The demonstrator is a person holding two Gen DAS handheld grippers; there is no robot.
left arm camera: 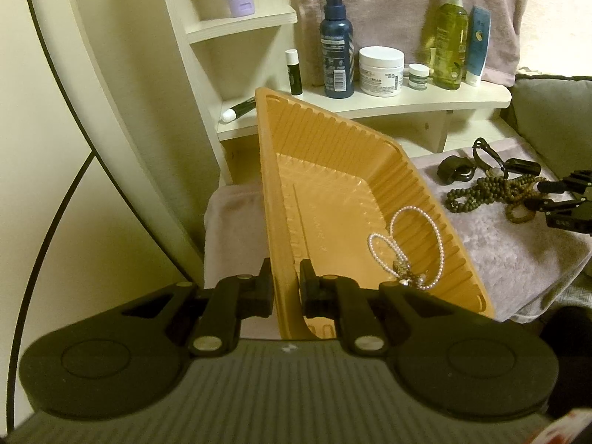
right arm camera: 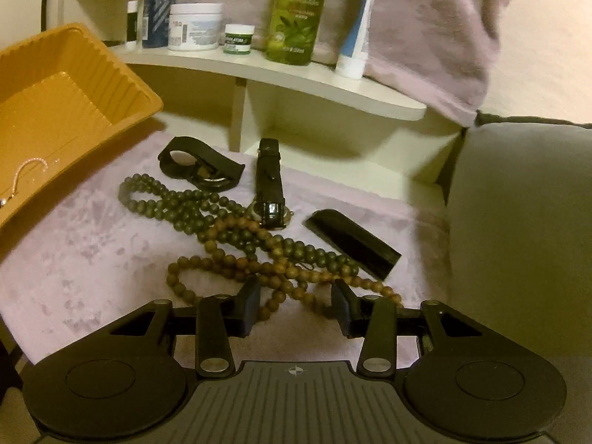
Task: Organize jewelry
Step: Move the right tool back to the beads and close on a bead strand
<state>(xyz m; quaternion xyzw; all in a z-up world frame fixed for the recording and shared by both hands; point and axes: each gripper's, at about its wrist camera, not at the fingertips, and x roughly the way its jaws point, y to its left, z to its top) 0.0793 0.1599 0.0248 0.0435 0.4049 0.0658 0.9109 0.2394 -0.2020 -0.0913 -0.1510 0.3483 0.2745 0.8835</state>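
Note:
My left gripper (left arm camera: 285, 277) is shut on the near side wall of a ribbed orange tray (left arm camera: 333, 140), which it holds tilted. A white pearl necklace (left arm camera: 407, 244) lies in the tray's low corner. In the right wrist view my right gripper (right arm camera: 296, 296) stands open just over a strand of brown wooden beads (right arm camera: 222, 262) on the pink towel (right arm camera: 92, 251), its pads apart from the beads. Tangled with that strand is a string of dark green beads (right arm camera: 177, 207). Behind them lie a black strap watch (right arm camera: 270, 185), a black band watch (right arm camera: 199, 170) and a flat black piece (right arm camera: 351, 244).
A cream shelf (right arm camera: 296, 81) just behind the towel carries bottles, jars and tubes, among them an olive bottle (right arm camera: 296, 11). A pink towel hangs behind it. A grey cushion (right arm camera: 518, 222) borders the towel on the right. The tray (right arm camera: 74, 85) is at the left.

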